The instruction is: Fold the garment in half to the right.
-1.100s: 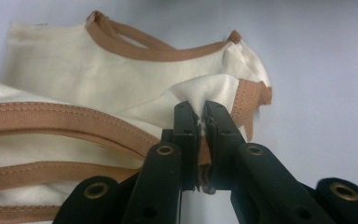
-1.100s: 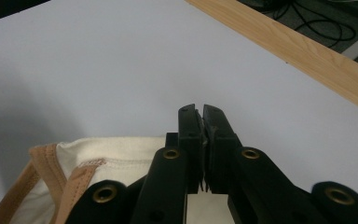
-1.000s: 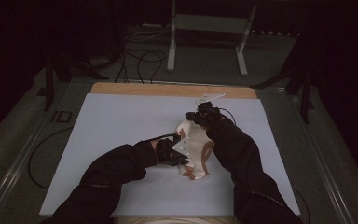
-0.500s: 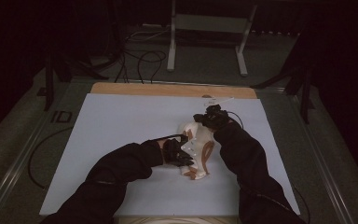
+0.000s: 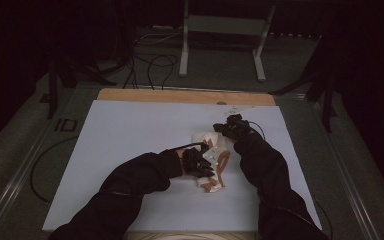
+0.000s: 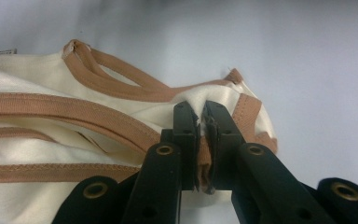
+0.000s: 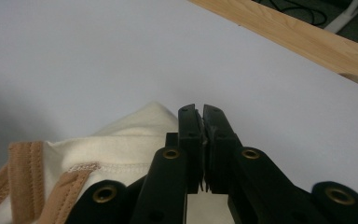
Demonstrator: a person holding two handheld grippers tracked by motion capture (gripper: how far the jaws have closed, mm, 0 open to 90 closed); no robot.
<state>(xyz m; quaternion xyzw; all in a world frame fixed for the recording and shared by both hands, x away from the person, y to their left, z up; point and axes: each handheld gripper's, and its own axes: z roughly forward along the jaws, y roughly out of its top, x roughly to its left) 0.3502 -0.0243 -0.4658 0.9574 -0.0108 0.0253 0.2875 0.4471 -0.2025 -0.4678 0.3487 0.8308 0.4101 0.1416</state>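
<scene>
Left tongs (image 6: 201,116) clamped on a fold of the cream garment (image 6: 37,144), pads pinching cloth and tan trim (image 6: 74,112) right at the hem. Right tongs (image 7: 200,116) closed too, jaws together; I see cream cloth just under and beside them, but I can't tell if any is caught between the pads. From the high view, my left tongs (image 5: 200,162) sit at the garment's near-left side, right tongs (image 5: 232,127) at its far-right end, garment (image 5: 215,155) bunched between them. It lies on the white sheet (image 5: 130,130) right of centre on the desk. Open sheet all round: wide to the left, a fair band to the right edge, room ahead up to the wooden strip (image 5: 180,96) at the far edge. Straps trail toward me near the left tongs.
</scene>
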